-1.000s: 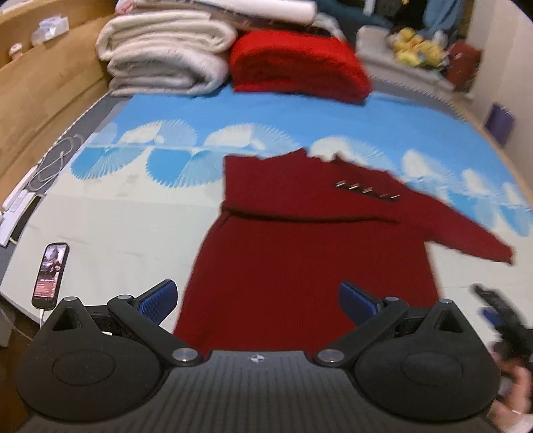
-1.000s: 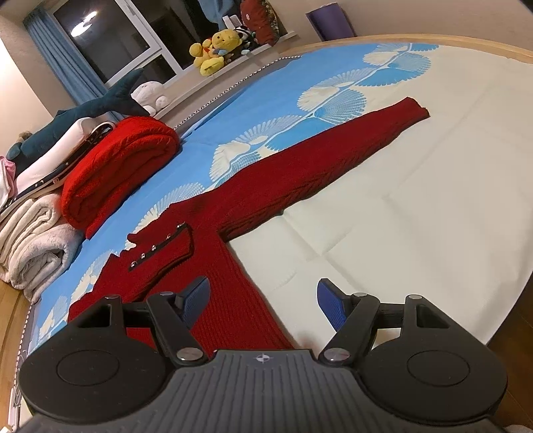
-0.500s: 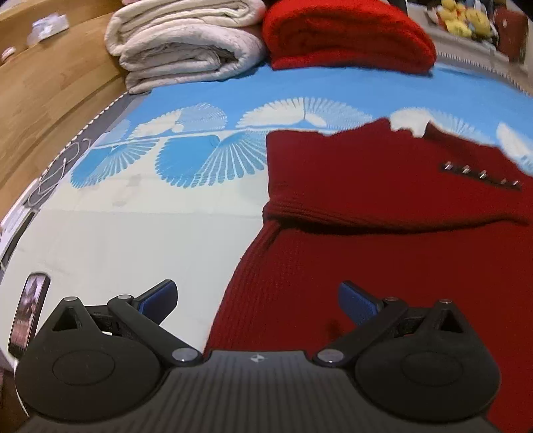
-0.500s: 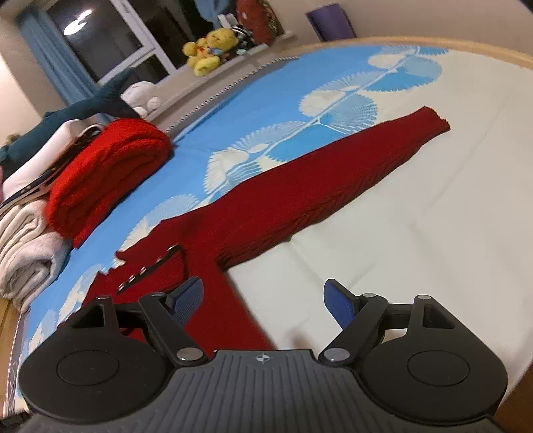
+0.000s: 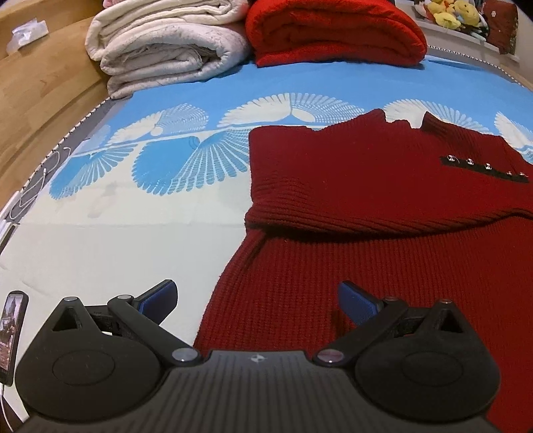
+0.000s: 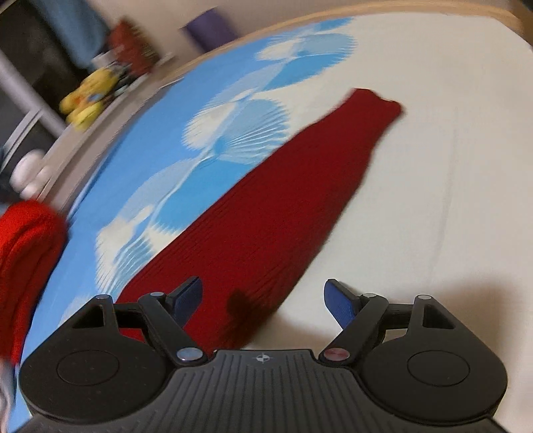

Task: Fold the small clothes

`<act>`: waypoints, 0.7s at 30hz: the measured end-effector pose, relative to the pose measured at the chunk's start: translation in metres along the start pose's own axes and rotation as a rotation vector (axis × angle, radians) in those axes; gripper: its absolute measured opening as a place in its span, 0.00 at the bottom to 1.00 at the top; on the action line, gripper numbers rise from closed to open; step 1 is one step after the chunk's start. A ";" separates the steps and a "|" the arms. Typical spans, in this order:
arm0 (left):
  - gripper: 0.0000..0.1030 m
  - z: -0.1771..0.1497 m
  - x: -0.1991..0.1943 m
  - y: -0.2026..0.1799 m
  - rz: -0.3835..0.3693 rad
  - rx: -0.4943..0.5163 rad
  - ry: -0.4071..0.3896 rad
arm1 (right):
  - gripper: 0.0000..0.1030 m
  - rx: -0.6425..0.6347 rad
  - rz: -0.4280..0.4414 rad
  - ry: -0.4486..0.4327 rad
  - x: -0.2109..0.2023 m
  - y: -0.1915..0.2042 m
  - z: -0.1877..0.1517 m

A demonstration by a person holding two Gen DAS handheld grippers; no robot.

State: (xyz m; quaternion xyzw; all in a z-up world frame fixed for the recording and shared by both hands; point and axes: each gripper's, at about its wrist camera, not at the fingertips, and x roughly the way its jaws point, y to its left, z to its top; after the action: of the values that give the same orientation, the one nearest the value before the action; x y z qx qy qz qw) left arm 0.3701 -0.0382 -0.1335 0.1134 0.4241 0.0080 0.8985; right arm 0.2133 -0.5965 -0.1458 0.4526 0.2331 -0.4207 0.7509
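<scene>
A dark red knit sweater (image 5: 383,259) lies flat on the blue and cream bedspread (image 5: 133,226). One sleeve is folded across its chest, and a row of metal studs (image 5: 486,166) sits near the neck. My left gripper (image 5: 258,296) is open and hovers low over the sweater's left side edge, one pad over the bedspread, the other over the knit. In the right wrist view the other sleeve (image 6: 283,206) stretches out toward its cuff (image 6: 376,103). My right gripper (image 6: 263,299) is open above the sleeve's lower edge, with nothing held.
Folded cream blankets (image 5: 166,53) and a folded bright red knit (image 5: 333,30) are stacked at the head of the bed. A phone (image 5: 11,333) lies at the left bed edge beside a wooden frame (image 5: 40,100). Yellow plush toys (image 6: 86,106) sit on a ledge.
The left gripper dropped lower and closer to the sweater's left side, then held still. The right gripper swung along the outstretched sleeve toward the cuff, rolling as it went; its jaws widened a little.
</scene>
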 end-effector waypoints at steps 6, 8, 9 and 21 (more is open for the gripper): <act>1.00 0.000 0.006 0.007 0.000 -0.016 0.032 | 0.78 0.057 0.074 -0.062 0.014 -0.004 0.004; 1.00 0.002 0.010 0.013 0.009 -0.040 0.049 | 0.31 0.041 0.091 -0.050 0.016 -0.002 0.006; 1.00 0.003 0.012 0.016 0.030 -0.048 0.055 | 0.13 0.039 0.074 -0.058 0.015 -0.001 0.007; 1.00 0.031 0.020 0.093 0.340 -0.200 0.009 | 0.12 -0.450 0.011 -0.293 -0.042 0.092 -0.031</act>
State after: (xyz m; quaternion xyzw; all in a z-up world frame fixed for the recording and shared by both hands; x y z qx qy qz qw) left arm 0.4139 0.0482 -0.1102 0.0933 0.4000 0.2023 0.8890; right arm 0.2692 -0.5297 -0.0856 0.2099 0.2070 -0.4151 0.8607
